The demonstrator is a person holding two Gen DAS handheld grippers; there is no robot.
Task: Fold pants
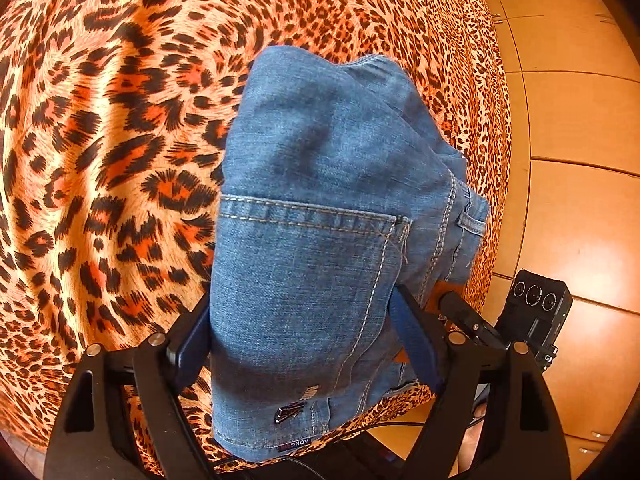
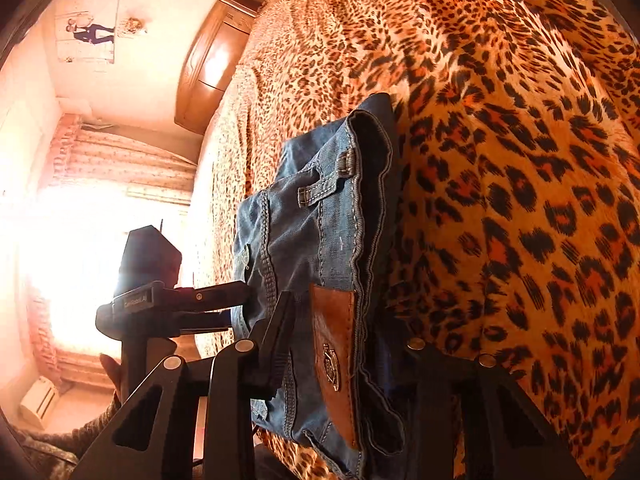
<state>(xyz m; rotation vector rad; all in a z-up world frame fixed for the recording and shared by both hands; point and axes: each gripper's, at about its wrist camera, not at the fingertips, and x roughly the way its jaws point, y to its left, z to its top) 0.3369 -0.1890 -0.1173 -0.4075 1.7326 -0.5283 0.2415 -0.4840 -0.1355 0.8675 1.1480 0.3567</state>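
Note:
The blue denim pants (image 1: 320, 208) are bunched into a thick folded bundle, held over the leopard-print bedspread (image 1: 100, 140). My left gripper (image 1: 304, 336) is shut on the pants, its two fingers clamping the back-pocket end. My right gripper (image 2: 340, 344) is shut on the pants (image 2: 316, 232) at the waistband, by the brown leather patch (image 2: 336, 344) and belt loops. The right gripper also shows in the left wrist view (image 1: 472, 320), holding the bundle's right side. The left gripper's black body shows in the right wrist view (image 2: 180, 300).
The bedspread (image 2: 520, 160) covers a wide bed. Tan floor tiles (image 1: 568, 120) lie beyond the bed's right edge. A wooden headboard (image 2: 212, 64), a bright curtained window (image 2: 80, 240) and a wall air conditioner (image 2: 38, 402) show in the right wrist view.

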